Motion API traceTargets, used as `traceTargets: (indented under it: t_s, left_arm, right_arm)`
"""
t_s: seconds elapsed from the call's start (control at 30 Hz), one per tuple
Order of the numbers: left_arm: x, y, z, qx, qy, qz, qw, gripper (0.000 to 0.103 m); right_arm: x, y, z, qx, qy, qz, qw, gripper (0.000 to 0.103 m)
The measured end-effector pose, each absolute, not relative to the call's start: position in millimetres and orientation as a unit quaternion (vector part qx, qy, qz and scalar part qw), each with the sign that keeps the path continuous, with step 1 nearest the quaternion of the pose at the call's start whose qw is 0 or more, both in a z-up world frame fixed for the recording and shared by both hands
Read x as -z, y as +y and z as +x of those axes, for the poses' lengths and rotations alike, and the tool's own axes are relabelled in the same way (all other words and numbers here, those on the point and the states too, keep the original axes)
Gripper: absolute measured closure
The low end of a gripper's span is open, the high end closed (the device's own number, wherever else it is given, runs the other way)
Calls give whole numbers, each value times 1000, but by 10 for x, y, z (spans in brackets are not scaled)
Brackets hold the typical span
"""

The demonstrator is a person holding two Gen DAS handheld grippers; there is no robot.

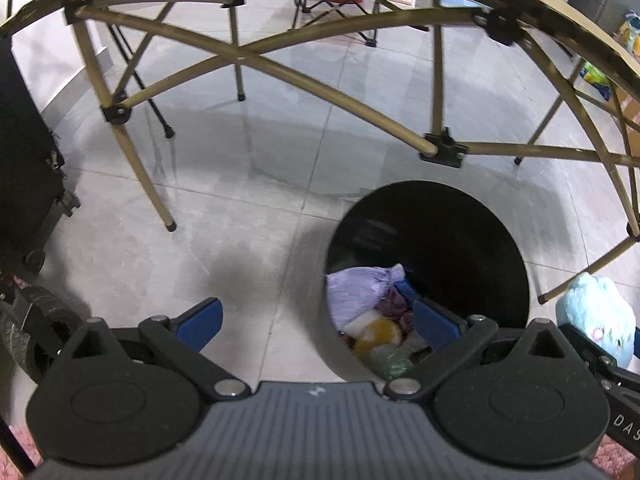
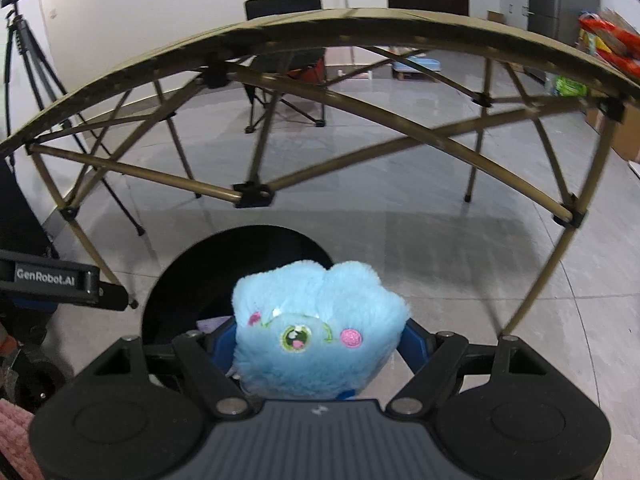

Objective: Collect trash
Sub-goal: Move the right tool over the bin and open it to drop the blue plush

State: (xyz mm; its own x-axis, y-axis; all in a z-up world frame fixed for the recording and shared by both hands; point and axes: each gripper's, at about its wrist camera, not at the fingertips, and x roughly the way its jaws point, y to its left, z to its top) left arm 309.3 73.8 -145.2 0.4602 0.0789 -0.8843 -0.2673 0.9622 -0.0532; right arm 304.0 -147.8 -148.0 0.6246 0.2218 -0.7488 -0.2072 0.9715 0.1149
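A fluffy light-blue plush toy with a green eye and pink cheeks fills the space between the blue pads of my right gripper, which is shut on it. It hangs just over the near rim of a round black trash bin. In the left wrist view the same bin stands on the floor and holds a lilac bag and a white and yellow item. My left gripper is open and empty, its right pad over the bin's mouth. The plush shows at the right edge.
A folding table frame of tan poles arches over the tiled floor beyond the bin. A black case on wheels stands at the left. A camping chair, a tripod and boxes stand farther off.
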Motion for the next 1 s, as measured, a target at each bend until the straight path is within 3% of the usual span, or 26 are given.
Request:
traceTargets:
  t_s: [1.0]
  left_arm:
    - [1546, 1616, 2738, -158, 506, -144, 836, 0]
  right_arm:
    - [1714, -357, 3487, -148, 491, -27, 858, 25]
